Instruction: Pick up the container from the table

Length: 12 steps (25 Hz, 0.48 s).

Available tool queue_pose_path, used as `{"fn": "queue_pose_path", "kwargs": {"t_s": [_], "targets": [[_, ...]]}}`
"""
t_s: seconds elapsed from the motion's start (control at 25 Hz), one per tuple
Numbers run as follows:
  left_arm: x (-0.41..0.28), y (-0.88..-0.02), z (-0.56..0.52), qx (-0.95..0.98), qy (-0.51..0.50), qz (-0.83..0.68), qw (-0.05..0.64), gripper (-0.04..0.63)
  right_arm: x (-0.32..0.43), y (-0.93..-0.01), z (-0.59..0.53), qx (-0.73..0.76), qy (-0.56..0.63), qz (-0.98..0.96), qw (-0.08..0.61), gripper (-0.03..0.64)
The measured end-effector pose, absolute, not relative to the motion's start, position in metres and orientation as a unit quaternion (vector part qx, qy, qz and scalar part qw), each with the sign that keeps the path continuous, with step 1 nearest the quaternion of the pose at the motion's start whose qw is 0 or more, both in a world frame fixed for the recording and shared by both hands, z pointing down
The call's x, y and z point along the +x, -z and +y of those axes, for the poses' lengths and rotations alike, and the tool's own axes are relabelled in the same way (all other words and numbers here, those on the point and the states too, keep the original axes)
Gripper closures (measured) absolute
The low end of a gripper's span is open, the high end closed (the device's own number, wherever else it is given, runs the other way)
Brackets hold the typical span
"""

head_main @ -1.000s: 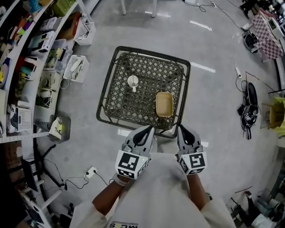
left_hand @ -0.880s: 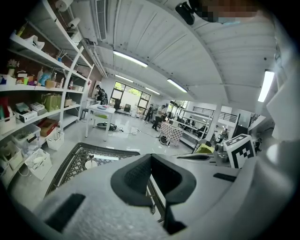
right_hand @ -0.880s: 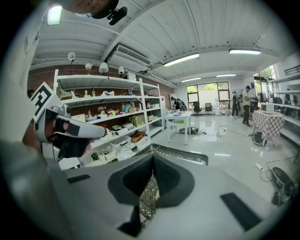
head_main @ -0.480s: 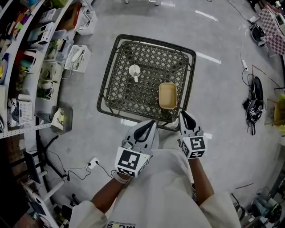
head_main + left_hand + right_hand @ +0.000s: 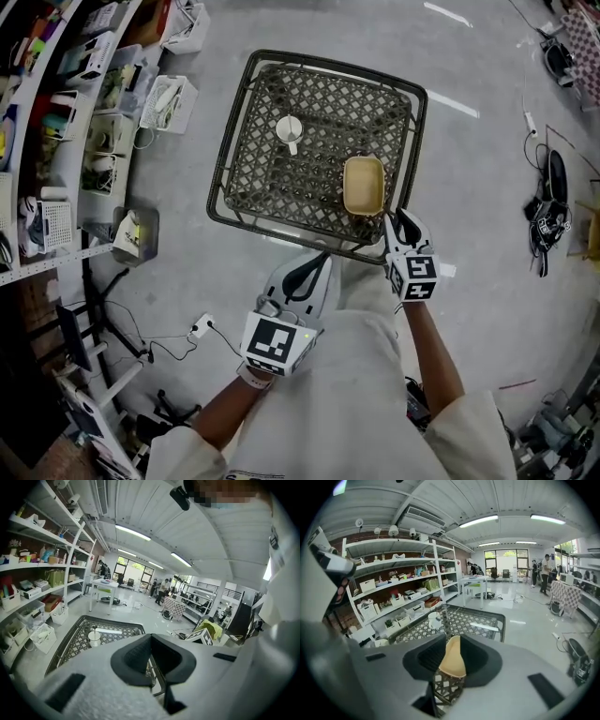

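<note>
A tan rectangular container [image 5: 364, 185] lies on the near right part of a dark metal lattice table [image 5: 319, 67]. My right gripper [image 5: 398, 225] is just at the container's near end, and its jaws are opening. In the right gripper view the container [image 5: 451, 658] shows in the gap between the pads of the right gripper [image 5: 451, 641], and nothing presses on it. My left gripper [image 5: 305, 277] hovers short of the table's near edge with its jaws together and nothing in them. In the left gripper view, the left gripper [image 5: 151, 637] points over the table [image 5: 75, 634].
A white cup [image 5: 289, 128] stands upright near the table's middle, left of the container. Shelves [image 5: 56, 112] with boxes line the left side, and white bins [image 5: 169, 101] sit on the floor beside them. A power strip with cables [image 5: 202, 326] lies near my left side.
My right gripper has gone forward and down to the container's near end, and its jaws have come apart. The left gripper has stayed where it was.
</note>
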State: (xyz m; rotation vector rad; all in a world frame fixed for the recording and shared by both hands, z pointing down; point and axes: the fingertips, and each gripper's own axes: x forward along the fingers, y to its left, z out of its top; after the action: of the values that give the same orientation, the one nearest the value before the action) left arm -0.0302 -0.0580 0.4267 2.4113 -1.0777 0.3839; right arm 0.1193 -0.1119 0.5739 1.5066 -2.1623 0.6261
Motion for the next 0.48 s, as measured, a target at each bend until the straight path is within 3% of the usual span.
{"fn": "queue_pose_path", "kwargs": {"t_s": [0.48], "targets": [[-0.031,-0.439,-0.053,0.867,-0.147,-0.405,0.25,0.572,0.128,-0.657,-0.129,0.527,-0.253,-0.762,0.278,0.489]]}}
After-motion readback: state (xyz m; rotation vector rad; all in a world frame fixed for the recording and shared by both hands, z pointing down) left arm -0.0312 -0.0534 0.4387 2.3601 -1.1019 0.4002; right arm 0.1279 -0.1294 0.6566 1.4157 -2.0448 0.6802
